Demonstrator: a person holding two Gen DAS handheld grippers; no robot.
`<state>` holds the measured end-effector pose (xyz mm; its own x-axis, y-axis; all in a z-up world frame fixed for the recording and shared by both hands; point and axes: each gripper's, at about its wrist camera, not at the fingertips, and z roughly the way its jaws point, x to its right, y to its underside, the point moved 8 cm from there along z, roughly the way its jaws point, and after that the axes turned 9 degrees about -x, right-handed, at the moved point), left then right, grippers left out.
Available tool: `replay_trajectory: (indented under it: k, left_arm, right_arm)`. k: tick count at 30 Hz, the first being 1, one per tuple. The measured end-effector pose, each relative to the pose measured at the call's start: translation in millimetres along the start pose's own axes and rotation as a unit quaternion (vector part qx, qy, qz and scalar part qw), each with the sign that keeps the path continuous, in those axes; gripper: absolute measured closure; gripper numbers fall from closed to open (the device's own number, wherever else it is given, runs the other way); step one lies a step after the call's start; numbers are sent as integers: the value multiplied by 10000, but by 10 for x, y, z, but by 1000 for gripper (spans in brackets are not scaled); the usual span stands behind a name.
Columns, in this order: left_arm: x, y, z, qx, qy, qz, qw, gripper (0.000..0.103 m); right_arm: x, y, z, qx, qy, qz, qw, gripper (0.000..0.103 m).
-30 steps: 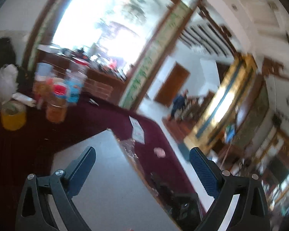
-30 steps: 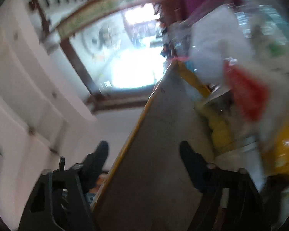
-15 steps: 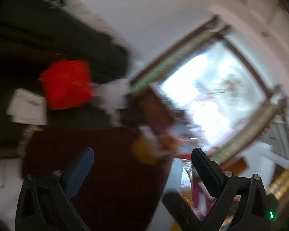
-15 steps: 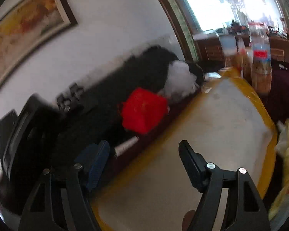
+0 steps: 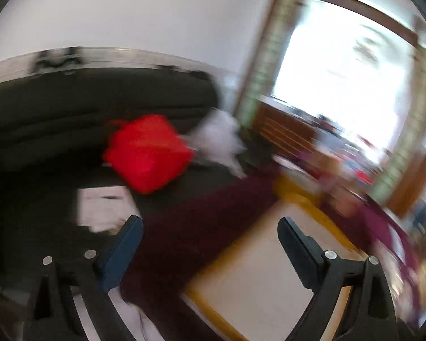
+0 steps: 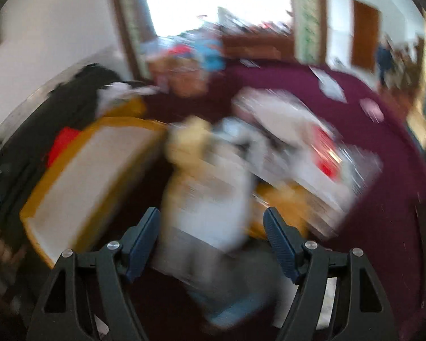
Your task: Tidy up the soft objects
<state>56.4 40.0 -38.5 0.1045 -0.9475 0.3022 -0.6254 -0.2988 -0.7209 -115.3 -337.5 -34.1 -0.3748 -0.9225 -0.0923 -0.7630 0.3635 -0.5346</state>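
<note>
A: Left wrist view?
B: Left gripper [image 5: 210, 227], jaws wide apart and empty, above a maroon cloth [image 5: 196, 227] and a yellow-rimmed tray [image 5: 258, 272]. A red cushion [image 5: 147, 153] lies on the dark sofa [image 5: 71, 108].

A: Right wrist view?
B: Right gripper [image 6: 211, 221], jaws apart, nothing clamped. A blurred pile of soft items [image 6: 210, 187] lies between the fingers, beside the tray [image 6: 79, 182].
</note>
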Motion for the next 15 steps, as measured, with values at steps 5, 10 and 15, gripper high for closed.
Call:
replay_trajectory:
  k: [5,10,15]
  left_arm:
    - [863,525,-298,-1189,1389,882,9792,2]
    - [1592,1082,-457,-1992,1930,1849,9428,2]
    - [1888,1497,-582,-2215,1776,2497,9258,2]
  right_arm:
    - [693,119,-43,24,615,566,9965,22]
    - [964,311,111,-256,435,981,9939,19]
    - [1014,446,153,-146,204,518,9983,9]
